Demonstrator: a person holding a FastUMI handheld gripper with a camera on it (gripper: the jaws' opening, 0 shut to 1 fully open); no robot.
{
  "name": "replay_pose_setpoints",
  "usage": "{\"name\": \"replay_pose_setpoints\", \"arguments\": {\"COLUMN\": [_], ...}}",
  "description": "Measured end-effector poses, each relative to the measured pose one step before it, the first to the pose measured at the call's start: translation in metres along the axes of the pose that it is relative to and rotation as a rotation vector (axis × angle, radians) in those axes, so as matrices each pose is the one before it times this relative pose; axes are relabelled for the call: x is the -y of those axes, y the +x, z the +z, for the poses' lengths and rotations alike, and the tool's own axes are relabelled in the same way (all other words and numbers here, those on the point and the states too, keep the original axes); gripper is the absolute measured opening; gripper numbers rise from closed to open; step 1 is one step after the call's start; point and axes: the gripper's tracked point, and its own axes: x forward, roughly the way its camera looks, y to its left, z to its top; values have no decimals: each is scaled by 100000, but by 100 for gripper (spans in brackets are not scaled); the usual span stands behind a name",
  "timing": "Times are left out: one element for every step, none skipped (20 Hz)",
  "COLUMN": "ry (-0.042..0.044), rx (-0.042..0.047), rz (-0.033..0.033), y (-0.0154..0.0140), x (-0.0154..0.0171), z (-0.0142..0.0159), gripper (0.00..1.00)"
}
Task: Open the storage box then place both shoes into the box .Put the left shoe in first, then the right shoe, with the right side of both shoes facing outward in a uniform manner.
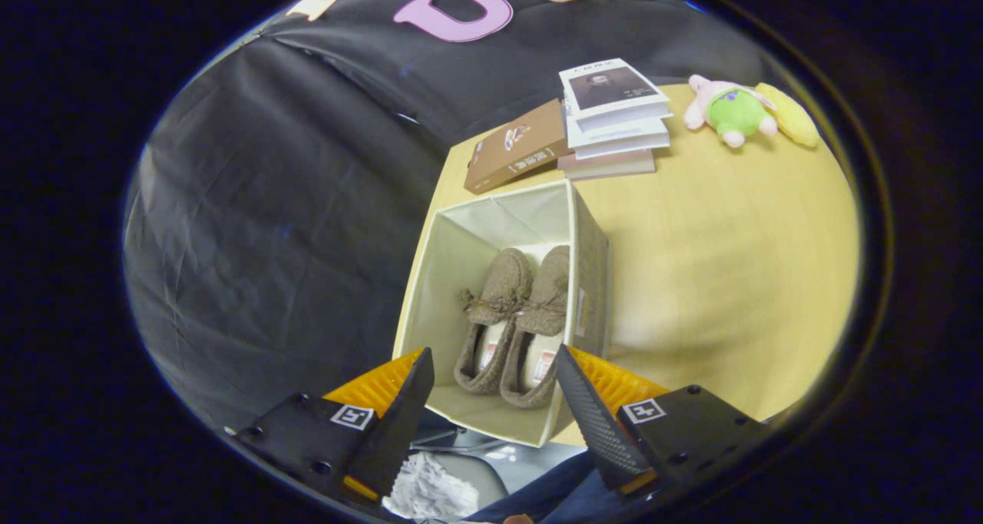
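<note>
An open fabric storage box with a pale lining stands at the near left corner of the yellow table. Two brown felt shoes lie side by side on its floor, toes pointing away from me: one on the left, the other against the box's right wall. My gripper hangs open above the box's near edge, with nothing between its fingers. The heels of the shoes show in the gap between the two fingers.
Beyond the box lie a brown book and a stack of books. A plush toy and a yellow cushion sit at the table's far right. Below the fingers I see crumpled white paper and a blue sleeve.
</note>
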Motion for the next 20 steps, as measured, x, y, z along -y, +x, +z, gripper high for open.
{"name": "replay_pose_setpoints", "arguments": {"ry": [-1110,-1215,-1367,-1293,-1119,-1410,-1569,-2217,-2680,-2932,-2979,-3119,-3198,-3011,-3242,-2853,-2645,-1622,-837,237], "rx": [2205,2256,2382,2400,2606,3179,3322,4186,4737,4668,4351,4627,4917,4863,5846,5773,5191,4189,3330,2668], "rz": [-368,-70,451,-1,-248,-544,-1318,-1126,-1082,-1258,-1701,-1752,-1911,-1845,-1229,-2080,-2254,-1950,-2062,-2368], "y": [-625,-667,-801,-731,-683,-899,-949,-892,-667,-818,-989,-1077,-864,-792,-880,-648,-1008,-816,-607,-669], "x": [603,539,652,658,760,620,769,689,546,647,893,736,759,739,641,880,1086,978,817,888], "z": [386,561,587,465,751,809,994,1020,1211,1234,1087,1285,1357,1465,1591,1556,1434,1083,966,875], "gripper": [100,100,100,100,100,100,100,100,100,100,100,100,100,100,100,100,100,100,100,100]}}
